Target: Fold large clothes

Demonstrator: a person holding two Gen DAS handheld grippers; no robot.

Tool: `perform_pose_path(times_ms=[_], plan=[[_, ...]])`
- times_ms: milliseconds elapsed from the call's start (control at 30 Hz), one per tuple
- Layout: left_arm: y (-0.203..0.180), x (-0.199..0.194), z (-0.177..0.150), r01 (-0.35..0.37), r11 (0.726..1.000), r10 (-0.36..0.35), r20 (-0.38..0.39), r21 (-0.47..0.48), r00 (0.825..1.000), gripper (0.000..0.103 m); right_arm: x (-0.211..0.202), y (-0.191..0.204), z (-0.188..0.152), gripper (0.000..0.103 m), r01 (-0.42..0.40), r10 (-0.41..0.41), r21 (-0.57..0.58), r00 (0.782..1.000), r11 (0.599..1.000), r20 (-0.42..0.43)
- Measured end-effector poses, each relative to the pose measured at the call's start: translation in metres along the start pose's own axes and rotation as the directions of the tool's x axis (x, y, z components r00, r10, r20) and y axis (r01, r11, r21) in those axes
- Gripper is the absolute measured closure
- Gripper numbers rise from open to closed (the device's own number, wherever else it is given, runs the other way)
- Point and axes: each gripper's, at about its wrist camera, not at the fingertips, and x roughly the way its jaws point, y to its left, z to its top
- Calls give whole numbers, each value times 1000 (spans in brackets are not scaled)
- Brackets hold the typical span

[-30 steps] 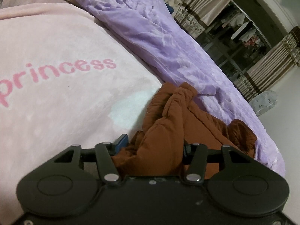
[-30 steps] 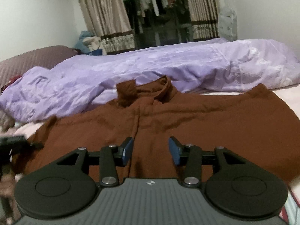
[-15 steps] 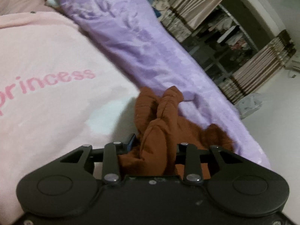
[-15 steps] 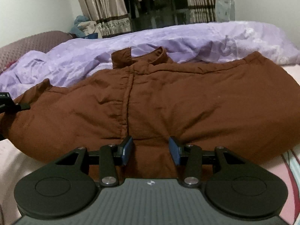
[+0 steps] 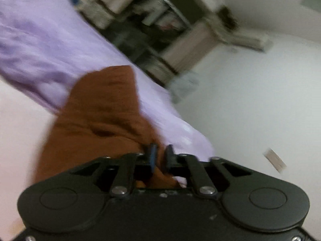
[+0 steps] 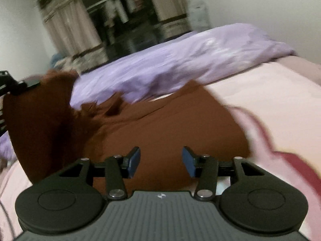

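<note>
A brown shirt (image 6: 170, 124) lies on the pink blanket (image 6: 260, 92) of a bed. Its left part is lifted and hangs from my left gripper (image 6: 12, 82), seen at the left edge of the right wrist view. In the left wrist view the left gripper (image 5: 159, 156) is shut on a fold of the brown shirt (image 5: 96, 116), which drapes away to the left. My right gripper (image 6: 160, 159) hovers over the shirt's near edge. Its jaws are opening, the cloth lies under them, and the pads (image 6: 134, 159) do not press on it.
A crumpled purple duvet (image 6: 180, 66) runs along the far side of the bed behind the shirt. Beyond it are striped curtains (image 6: 68, 30) and a dark window with hanging clothes. A white wall (image 5: 250, 100) fills the right of the left wrist view.
My left gripper closed on the shirt's fold and lifted it up and sideways, tilting its view. The right gripper moved closer over the shirt and its jaws widened slightly.
</note>
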Motion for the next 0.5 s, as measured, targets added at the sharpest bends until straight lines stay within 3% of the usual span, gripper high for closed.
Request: perform_pose_path(times_ms=[33, 67, 133, 167, 200, 267, 300, 333, 467, 500], plan=[[-11, 18, -10, 53, 999, -53, -45, -6, 998, 103, -6, -12, 3, 45, 16, -17, 19, 1000, 1000, 11], [-24, 36, -23, 63, 998, -63, -80, 2, 995, 103, -10, -24, 4, 44, 31, -32, 33, 999, 999, 21], [-43, 76, -52, 55, 995, -42, -155, 80, 987, 103, -16, -42, 5, 44, 64, -65, 51, 997, 997, 28], [-43, 99, -72, 9, 994, 14, -199, 113, 980, 103, -16, -50, 6, 44, 81, -83, 65, 996, 995, 27], [-37, 116, -87, -14, 992, 45, -242, 128, 969, 103, -19, -59, 6, 44, 98, -101, 85, 995, 992, 22], [-14, 141, -117, -60, 993, 93, -354, 103, 931, 103, -21, -71, 7, 44, 105, -107, 105, 994, 989, 19], [-4, 143, -124, -55, 996, 79, -396, 71, 915, 103, -21, -74, 7, 44, 101, -104, 101, 994, 990, 20], [2, 138, -128, -41, 997, 62, -402, 59, 914, 103, -20, -75, 9, 44, 94, -96, 89, 995, 992, 23], [-8, 73, -109, -39, 983, 93, -303, 178, 949, 101, -11, -70, 11, 43, 46, -48, 83, 999, 995, 19], [-14, 45, -99, -59, 973, 116, -251, 224, 961, 87, -8, -65, 9, 43, 23, -24, 85, 1000, 996, 15]])
